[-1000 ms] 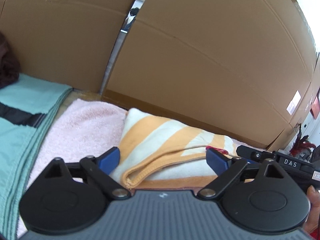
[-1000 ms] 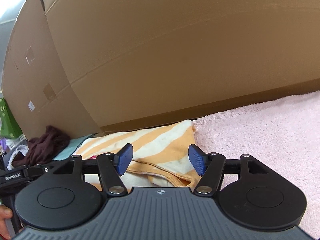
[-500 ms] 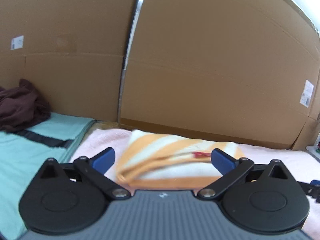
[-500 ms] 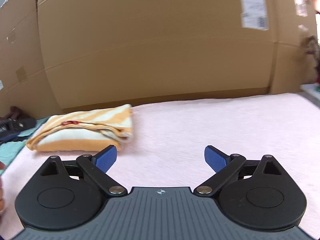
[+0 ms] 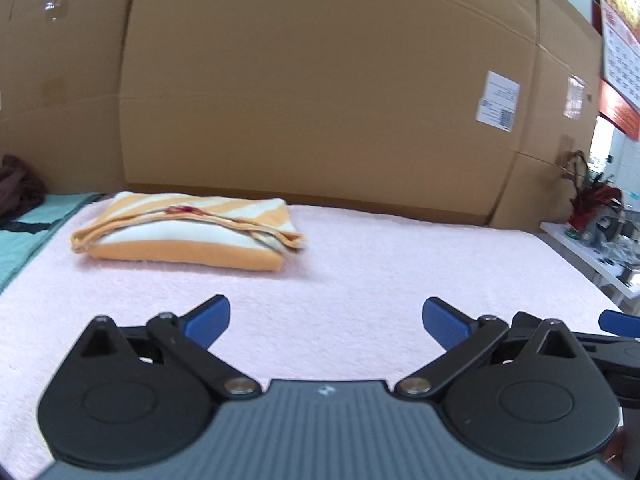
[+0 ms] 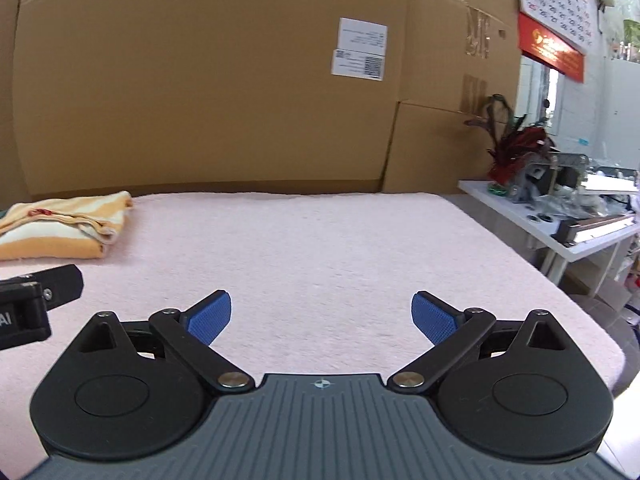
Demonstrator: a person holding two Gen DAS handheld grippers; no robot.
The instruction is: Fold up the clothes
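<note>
A folded orange-and-white striped garment [image 5: 188, 236] lies on the pink towel surface [image 5: 360, 264] near its back left corner; it also shows at the left edge of the right wrist view as the garment [image 6: 64, 224]. My left gripper [image 5: 326, 318] hovers open over bare pink towel, well in front of and to the right of the garment, holding nothing. My right gripper [image 6: 322, 314] is open too, over the pink towel [image 6: 320, 248] to the right of the garment, with nothing between its blue pads.
Tall cardboard panels [image 5: 320, 100] wall the back. Teal cloth [image 5: 24, 232] and a dark maroon garment [image 5: 16, 188] lie at the left. A white side table [image 6: 560, 216] with clutter and a red plant [image 6: 516, 148] stands at the right, past the towel's edge.
Both grippers have pulled back from the striped garment and opened wider. The garment, formerly between the fingers, now lies folded and released on the towel, farther away.
</note>
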